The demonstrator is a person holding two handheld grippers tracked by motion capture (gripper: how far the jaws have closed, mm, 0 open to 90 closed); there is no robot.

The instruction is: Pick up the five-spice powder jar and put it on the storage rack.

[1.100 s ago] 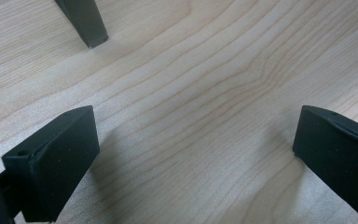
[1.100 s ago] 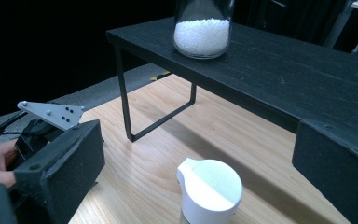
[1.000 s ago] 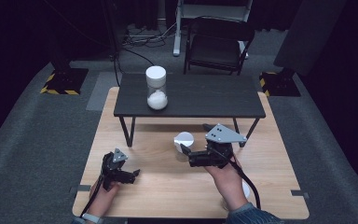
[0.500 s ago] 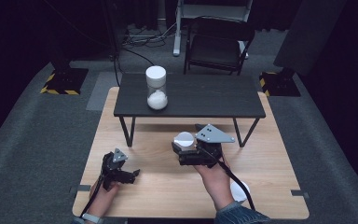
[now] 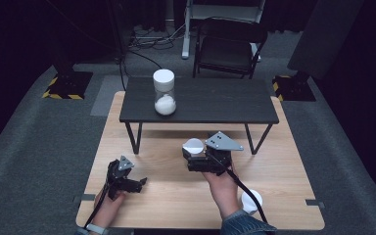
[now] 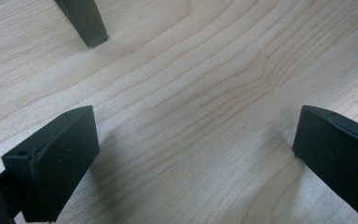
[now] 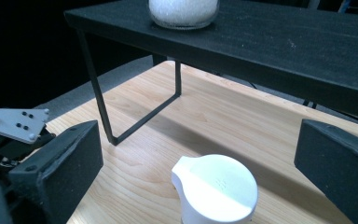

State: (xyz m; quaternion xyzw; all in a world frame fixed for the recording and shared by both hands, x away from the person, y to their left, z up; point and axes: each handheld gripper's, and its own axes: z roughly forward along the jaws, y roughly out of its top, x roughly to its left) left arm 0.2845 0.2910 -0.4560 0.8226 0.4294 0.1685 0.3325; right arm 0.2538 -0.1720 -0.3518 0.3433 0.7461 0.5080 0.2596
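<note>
Right claw has slid leftward across the table since a second ago, and we now see it closed in on the white lidded container, which stands on the wood just in front of the black shelf riser. Its jaws are spread wide, one on each side of the container without touching it; in the right gripper view the white lid sits low between the two black pads with open wood on both sides. The container itself has not shifted.

Our left claw has stayed where it was, near the table's front left corner, jaws spread with nothing between them; the left gripper view shows bare wood grain between the pads and a foot of the riser's leg ahead.

A glass jar with white granules stands on the left part of the riser top, unmoved, well apart from both claws. A small white cup rests near the table's front edge, just right of the right forearm.

Between the two claws the wood lies open. The riser's right leg stands just beyond the right claw's grey plate, and the riser's front edge overhangs close behind the container.
</note>
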